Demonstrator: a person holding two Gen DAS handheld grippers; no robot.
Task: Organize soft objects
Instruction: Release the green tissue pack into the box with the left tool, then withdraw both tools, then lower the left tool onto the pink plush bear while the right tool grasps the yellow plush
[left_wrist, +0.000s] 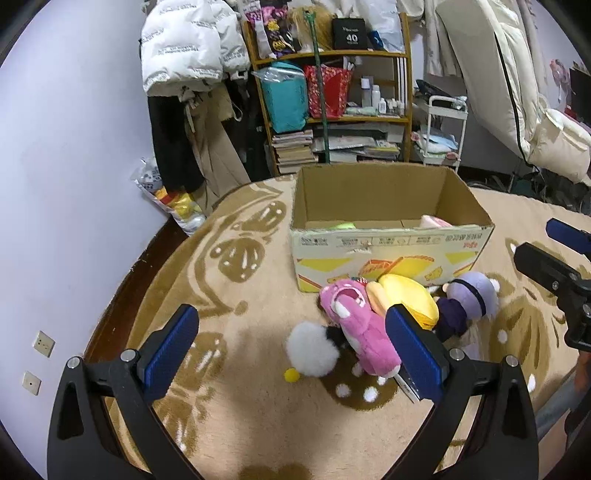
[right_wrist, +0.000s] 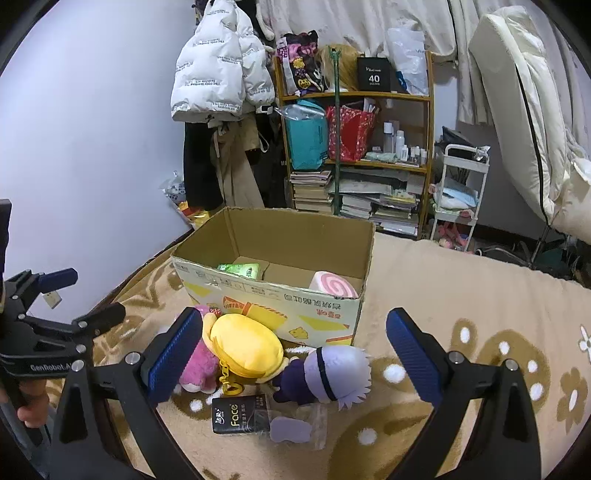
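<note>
Left wrist: left gripper (left_wrist: 291, 343) spread wide, empty, over pink plush (left_wrist: 356, 321)
R gripper (right_wrist: 293, 349) also spread, empty, above yellow plush (right_wrist: 245, 349) w/ cardboard box (right_wrist: 266, 295) behind

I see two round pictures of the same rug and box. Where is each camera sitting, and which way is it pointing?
Left wrist view: sits on the left gripper, facing the open cardboard box and pink plush toy; both blue-padded fingers show, open, plus the right gripper.
Right wrist view: sits on the right gripper, facing the same box; open fingers, the left gripper and a hand show.
Shared: box, yellow plush pouch, purple plush doll, wooden shelf.
</note>
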